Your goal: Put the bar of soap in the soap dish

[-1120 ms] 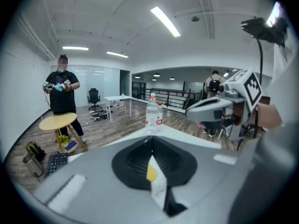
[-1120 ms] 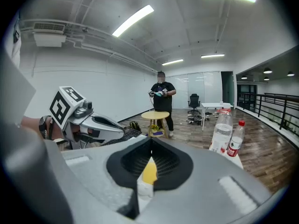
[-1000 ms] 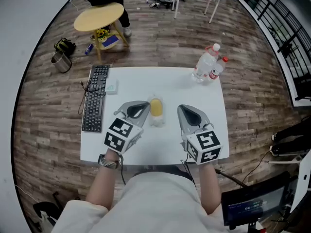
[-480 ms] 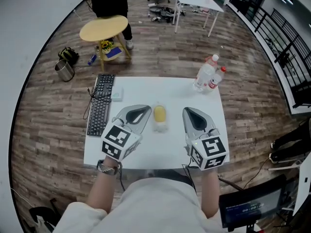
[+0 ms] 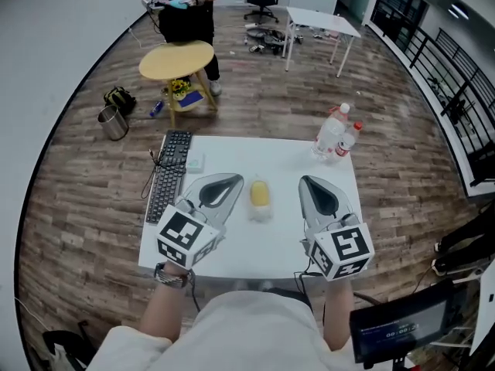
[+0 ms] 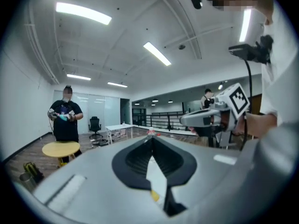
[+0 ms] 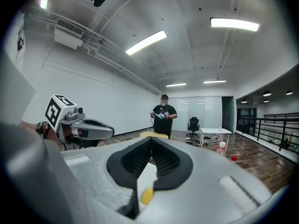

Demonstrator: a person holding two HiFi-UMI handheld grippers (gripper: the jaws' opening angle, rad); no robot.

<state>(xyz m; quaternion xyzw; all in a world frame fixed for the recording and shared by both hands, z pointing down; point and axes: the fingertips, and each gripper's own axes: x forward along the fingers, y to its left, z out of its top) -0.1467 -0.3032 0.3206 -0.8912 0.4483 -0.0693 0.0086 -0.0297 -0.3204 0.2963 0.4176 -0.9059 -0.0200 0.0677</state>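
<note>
Blk keyboard on worktop L edge; 2 water bottles far R corner. Beyond: round yellow table, metal bucket, person standing.

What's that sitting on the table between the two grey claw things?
A yellow bar of soap, seemingly resting in a clear soap dish, lies between the left gripper and the right gripper. The head view shows it plainly.

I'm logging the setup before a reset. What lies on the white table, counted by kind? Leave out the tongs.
Plastic bottles: 2
Keyboard: 1
Bar of soap: 1
Soap dish: 1
Small pale item beside the keyboard: 1
Total: 6
</note>
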